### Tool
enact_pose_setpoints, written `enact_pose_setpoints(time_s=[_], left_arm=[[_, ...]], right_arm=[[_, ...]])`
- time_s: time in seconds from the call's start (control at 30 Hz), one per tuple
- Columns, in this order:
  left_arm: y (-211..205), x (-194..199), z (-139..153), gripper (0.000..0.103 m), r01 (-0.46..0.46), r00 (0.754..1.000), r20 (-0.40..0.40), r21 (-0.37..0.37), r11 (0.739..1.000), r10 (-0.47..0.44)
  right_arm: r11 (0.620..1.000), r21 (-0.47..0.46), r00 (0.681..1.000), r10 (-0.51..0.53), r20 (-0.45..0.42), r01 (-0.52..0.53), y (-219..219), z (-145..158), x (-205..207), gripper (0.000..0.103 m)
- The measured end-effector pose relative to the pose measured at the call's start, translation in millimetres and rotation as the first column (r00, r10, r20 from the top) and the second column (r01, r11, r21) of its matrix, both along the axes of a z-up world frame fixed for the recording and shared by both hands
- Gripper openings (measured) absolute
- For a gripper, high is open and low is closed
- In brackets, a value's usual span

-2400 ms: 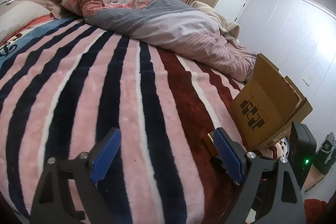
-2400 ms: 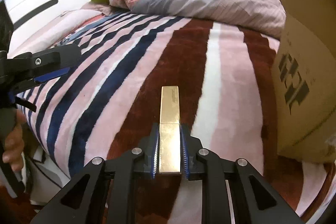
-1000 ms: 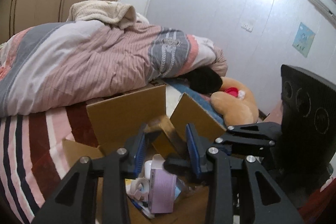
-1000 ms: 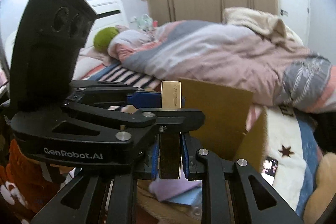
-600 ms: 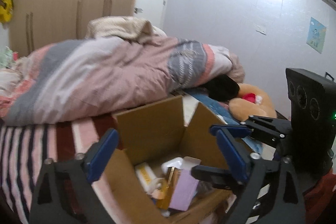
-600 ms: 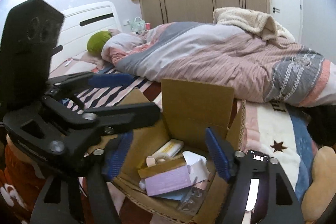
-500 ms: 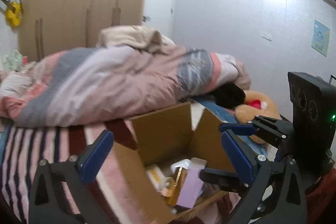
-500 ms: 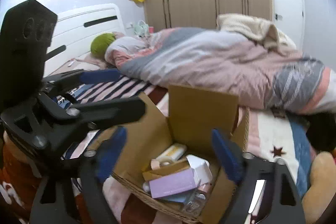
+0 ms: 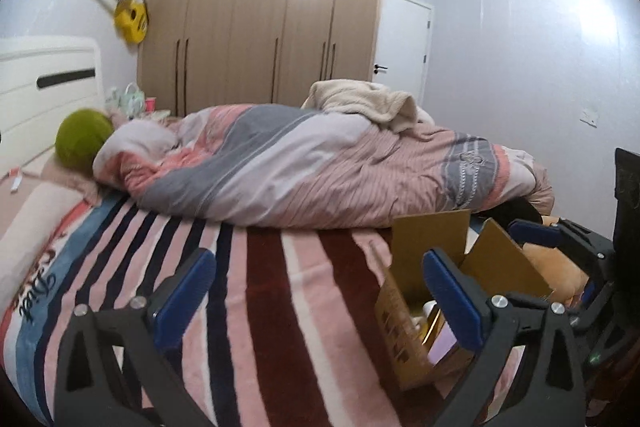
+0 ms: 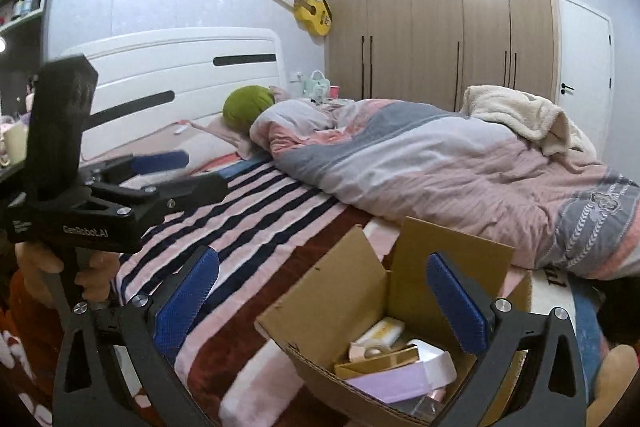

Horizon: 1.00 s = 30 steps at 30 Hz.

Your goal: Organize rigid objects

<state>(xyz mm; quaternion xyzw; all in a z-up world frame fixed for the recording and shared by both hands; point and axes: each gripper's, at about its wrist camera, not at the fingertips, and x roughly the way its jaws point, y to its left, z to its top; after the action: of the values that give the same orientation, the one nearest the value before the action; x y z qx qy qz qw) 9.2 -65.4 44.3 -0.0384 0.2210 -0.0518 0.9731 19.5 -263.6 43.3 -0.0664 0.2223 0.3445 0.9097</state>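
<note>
An open cardboard box (image 10: pixel 332 307) stands on the striped blanket at the bed's near right corner; it also shows in the left wrist view (image 9: pixel 404 327). Inside lie a gold rectangular box (image 10: pixel 380 361), a lilac box (image 10: pixel 388 381), a white box (image 10: pixel 434 359), a cream tube (image 10: pixel 380 331) and a tape roll (image 10: pixel 366 349). My right gripper (image 10: pixel 320 295) is open and empty above the box's near side. My left gripper (image 9: pixel 316 295) is open and empty, over the blanket left of the box; it also shows in the right wrist view (image 10: pixel 176 171).
A striped blanket (image 9: pixel 260 299) covers the bed. A bunched quilt (image 9: pixel 320 171) and a cream throw (image 9: pixel 360 103) lie across the far side, a green cushion (image 9: pixel 82 139) by the headboard. A wardrobe (image 9: pixel 260 27) stands behind. A plush toy (image 10: pixel 616 375) lies right of the box.
The right gripper let go of the gold box, which now lies in the cardboard box. Both grippers opened wide and pulled back and left; the views swung toward the headboard and wardrobe.
</note>
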Motion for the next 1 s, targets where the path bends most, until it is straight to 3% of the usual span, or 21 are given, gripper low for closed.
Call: enact_pose_setpoints(time_s=[0.37, 1.0], left_arm=[[22, 3, -19, 0.103, -0.059, 0.998, -0.038, -0.001, 0.998, 0.058], [20, 4, -21, 0.103, -0.068, 0.997, -0.043, 0.013, 0.998, 0.069]], right_arm=[[1.0, -0.009, 1.0, -0.003, -0.013, 0.002, 12, -7, 4, 0.103], [1.0, 0.0, 1.0, -0.007, -0.024, 0.007, 13, -10, 2, 0.103]])
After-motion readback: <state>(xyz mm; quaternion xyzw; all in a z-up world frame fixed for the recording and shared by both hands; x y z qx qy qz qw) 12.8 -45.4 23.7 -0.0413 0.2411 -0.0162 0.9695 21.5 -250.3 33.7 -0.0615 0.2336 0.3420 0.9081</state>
